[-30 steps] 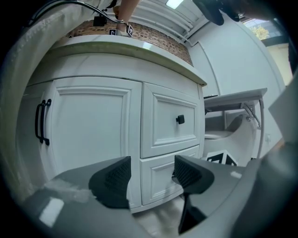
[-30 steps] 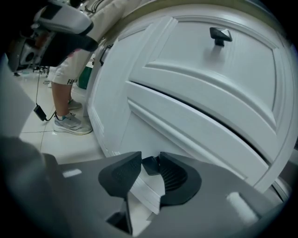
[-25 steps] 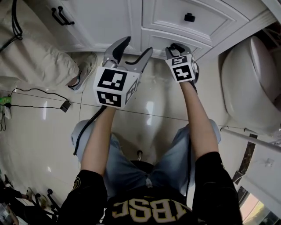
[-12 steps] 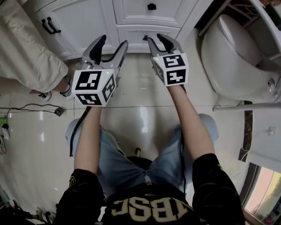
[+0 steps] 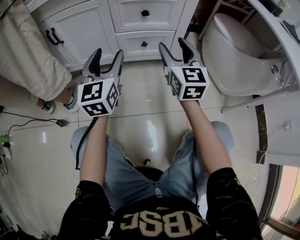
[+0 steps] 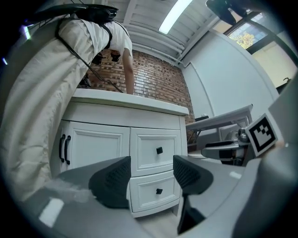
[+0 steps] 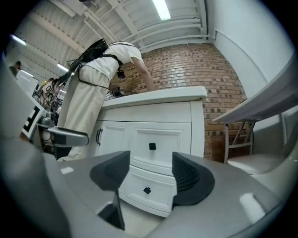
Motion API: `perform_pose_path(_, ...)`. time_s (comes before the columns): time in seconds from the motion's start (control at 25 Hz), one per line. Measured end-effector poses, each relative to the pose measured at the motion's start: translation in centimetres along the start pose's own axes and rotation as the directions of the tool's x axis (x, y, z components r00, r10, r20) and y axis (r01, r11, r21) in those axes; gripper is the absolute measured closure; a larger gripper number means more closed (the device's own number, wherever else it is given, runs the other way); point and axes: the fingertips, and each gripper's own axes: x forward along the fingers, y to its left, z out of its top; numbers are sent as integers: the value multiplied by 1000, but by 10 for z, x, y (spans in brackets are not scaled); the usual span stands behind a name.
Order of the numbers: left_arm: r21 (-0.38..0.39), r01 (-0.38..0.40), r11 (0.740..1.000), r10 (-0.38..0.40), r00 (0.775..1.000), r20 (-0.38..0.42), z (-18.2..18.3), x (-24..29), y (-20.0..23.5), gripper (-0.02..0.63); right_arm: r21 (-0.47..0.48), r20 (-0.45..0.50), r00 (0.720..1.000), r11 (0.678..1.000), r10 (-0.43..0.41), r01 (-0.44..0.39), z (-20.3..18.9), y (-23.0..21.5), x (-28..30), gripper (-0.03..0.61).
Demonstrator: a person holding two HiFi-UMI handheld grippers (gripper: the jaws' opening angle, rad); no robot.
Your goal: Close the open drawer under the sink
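**A:** What are your grippers doing?

**B:** Nearest me, both are held short of the vanity (image 5: 89, 28) and touch nothing on it. My left gripper (image 5: 108, 52) has its jaws spread wide with nothing between them. My right gripper (image 5: 172, 44) is opening its jaws. They are empty too, and through the gap I see only the vanity front.

**A:** And the drawer?

**B:** The lower drawer (image 5: 144, 43) sits in the bottom row at the vanity's right end, past a strip of bare floor (image 5: 140, 93). Its face looks flush with the upper drawer (image 5: 145, 13) directly above it, so I judge the closing done.

**A:** Anything left?

**B:** I think not. I can't rule out a sliver of gap from these angles, but I'd call it shut.
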Motion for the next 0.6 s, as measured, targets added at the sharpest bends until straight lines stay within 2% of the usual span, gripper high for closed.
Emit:
perform_pose_path(0.08,5,-20,1000,20,1000,12,4,-3,1,319,-31,17,999,999,-30,31,7,1,-8,210)
perform_pose_path(0.16,22,-55,998,55,998,27,6,-7,4,294,-79,31,998,995,-55,57,9,1,-16,165)
perform_pose_path(0.32,20,-128,992,127,991,44,3,-9,13,256,-83,20,995,992,-98,99,3,-13,-23,163)
perform_pose_path(0.48,21,-162,987,161,986,42,1,-5,22,244,12,-9,987,987,-163,163,-7,-35,-22,164)
perform_pose_path(0.6,39,-164,986,162,985,51,5,-3,20,244,74,-27,985,982,-173,174,-12,-39,-21,165)
